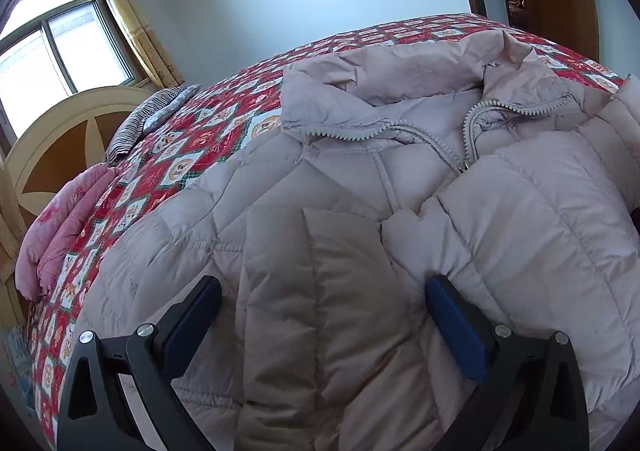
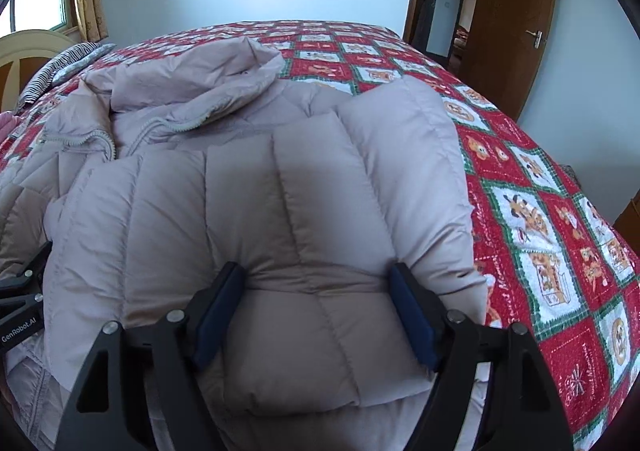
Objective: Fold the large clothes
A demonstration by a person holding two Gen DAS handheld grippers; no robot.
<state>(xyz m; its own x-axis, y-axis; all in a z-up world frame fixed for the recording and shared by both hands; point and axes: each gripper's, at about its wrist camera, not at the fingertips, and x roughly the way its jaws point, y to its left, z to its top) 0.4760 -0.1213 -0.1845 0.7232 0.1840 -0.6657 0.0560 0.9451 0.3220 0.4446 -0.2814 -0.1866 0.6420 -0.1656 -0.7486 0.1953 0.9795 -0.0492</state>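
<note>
Nearest the lens in each wrist view were the black fingers with blue pads, spread wide and resting against quilted fabric. Left gripper (image 1: 324, 291): released, jaws apart, pads down on the front panel of the pale mauve puffer jacket (image 1: 360, 231), nothing pinched between them. Right gripper (image 2: 318, 279): likewise released, though its pads (image 2: 412, 315) bracketed a puffy sleeve section folded over the jacket (image 2: 280, 191); no visible clamping.

Jacket lay face-up on the bed, its long axis running away from both grippers, collar (image 1: 400, 91) at the far end, zipper (image 1: 464, 139) partly open below it. Hem end lay toward the tongs, out of frame. Both grippers sat on the near half of the jacket, right gripper toward the jacket's door-side edge, left toward its window-side half; a bit of the left tool showed at the left edge of the right view. Judgement: sleeve fold on the door side looked done; the next grasp probably belongs to the hem or the other side, each hand about equally near.

Surface: red patchwork bedspread (image 2: 540, 191), flat, jacket roughly central on it. Beyond the jacket's window side: striped pillow (image 1: 152, 119), pink quilt (image 1: 64, 219), cream headboard (image 1: 60, 131), curtained window (image 1: 52, 51). Beyond its other side: brown door (image 2: 516, 31), open.
</note>
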